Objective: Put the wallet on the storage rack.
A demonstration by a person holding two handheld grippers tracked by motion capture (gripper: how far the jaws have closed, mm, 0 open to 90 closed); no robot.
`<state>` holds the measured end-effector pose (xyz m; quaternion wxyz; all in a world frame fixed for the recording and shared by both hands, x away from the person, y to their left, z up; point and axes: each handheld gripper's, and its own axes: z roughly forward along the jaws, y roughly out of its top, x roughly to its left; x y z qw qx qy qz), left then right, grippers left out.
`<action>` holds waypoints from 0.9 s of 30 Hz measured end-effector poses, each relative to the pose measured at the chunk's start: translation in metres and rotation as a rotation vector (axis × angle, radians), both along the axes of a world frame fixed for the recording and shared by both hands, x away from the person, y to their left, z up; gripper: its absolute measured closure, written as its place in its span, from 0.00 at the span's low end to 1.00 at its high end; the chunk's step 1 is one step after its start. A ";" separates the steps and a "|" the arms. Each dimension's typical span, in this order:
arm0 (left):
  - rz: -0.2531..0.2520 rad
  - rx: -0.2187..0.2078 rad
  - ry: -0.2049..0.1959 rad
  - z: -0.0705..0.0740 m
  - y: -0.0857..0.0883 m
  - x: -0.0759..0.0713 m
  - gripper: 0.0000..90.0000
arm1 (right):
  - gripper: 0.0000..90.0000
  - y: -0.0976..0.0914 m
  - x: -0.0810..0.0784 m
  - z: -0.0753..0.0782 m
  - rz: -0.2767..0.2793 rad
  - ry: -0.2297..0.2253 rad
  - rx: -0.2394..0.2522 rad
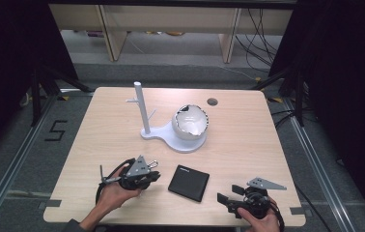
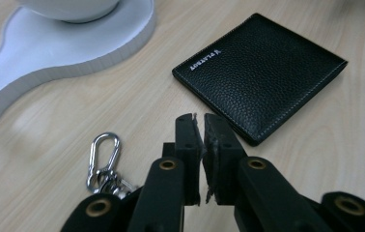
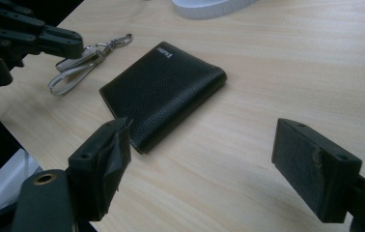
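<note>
While the left gripper (image 2: 199, 126) sits low in the left gripper view, its two black jaws stand clenched almost together, only a thin slit between the pads, & nothing visibly pinched there. A silver carabiner keyring (image 2: 104, 159) lies just beside the left jaw at lower left of that frame, partly tucked under the gripper body; can't tell if it touches. In the right gripper view the keyring (image 3: 85, 62) w/ its loop strap shows at upper left, just under the left gripper's (image 3: 77, 46) tips; whether the jaws nip part of it is not clear from there.

Black leather wallet (image 2: 262, 75) lies flat, closed, upper right of the left gripper view, near the jaw tips but apart from them. In the high view the wallet (image 1: 189, 182) is lower centre of the wooden table (image 1: 248, 140), between the two grippers.

Right gripper (image 3: 202, 164): jaws spread wide, released, holding nothing; the wallet's (image 3: 163, 92) near corner sits just past the left jaw, not touched. In the high view the right gripper (image 1: 225, 199) is at lower right, in a hand (image 1: 260, 220).

White stand (image 1: 166, 133) w/ an upright post & a white bowl (image 1: 190, 122) sits at centre of the table, well apart from both grippers.
</note>
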<state>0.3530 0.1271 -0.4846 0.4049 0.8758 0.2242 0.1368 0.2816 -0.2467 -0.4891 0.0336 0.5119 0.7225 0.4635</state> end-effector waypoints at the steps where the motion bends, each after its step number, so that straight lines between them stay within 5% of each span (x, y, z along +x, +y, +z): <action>1: -0.007 0.028 -0.011 -0.001 -0.004 0.003 0.95 | 0.25 -0.001 0.002 -0.002 0.012 -0.036 -0.026; 3: -0.016 0.048 0.007 -0.004 -0.014 0.008 0.97 | 0.25 0.001 0.001 -0.003 0.017 -0.011 -0.007; 11: -0.028 0.116 0.034 -0.011 -0.041 0.021 0.99 | 0.26 0.000 0.003 -0.003 0.033 -0.032 -0.008; 13: -0.034 0.113 0.038 -0.012 -0.043 0.021 0.99 | 0.26 0.000 0.003 -0.004 0.028 -0.035 -0.017; 14: -0.039 0.118 0.043 -0.013 -0.044 0.022 0.99 | 0.26 0.002 0.001 -0.002 0.025 0.003 0.014; 18: -0.042 0.124 0.053 -0.016 -0.048 0.024 0.99 | 0.26 0.003 0.005 -0.004 0.041 -0.024 -0.012; 21: -0.036 0.122 0.063 -0.017 -0.048 0.024 0.99 | 0.26 0.006 0.003 -0.003 0.036 0.020 0.015; 23: -0.038 0.124 0.067 -0.018 -0.048 0.024 0.99 | 0.26 0.005 0.005 -0.006 0.043 -0.011 -0.013; 27: -0.047 0.135 0.072 -0.020 -0.051 0.024 0.99 | 0.26 0.008 0.005 -0.005 0.047 0.009 0.022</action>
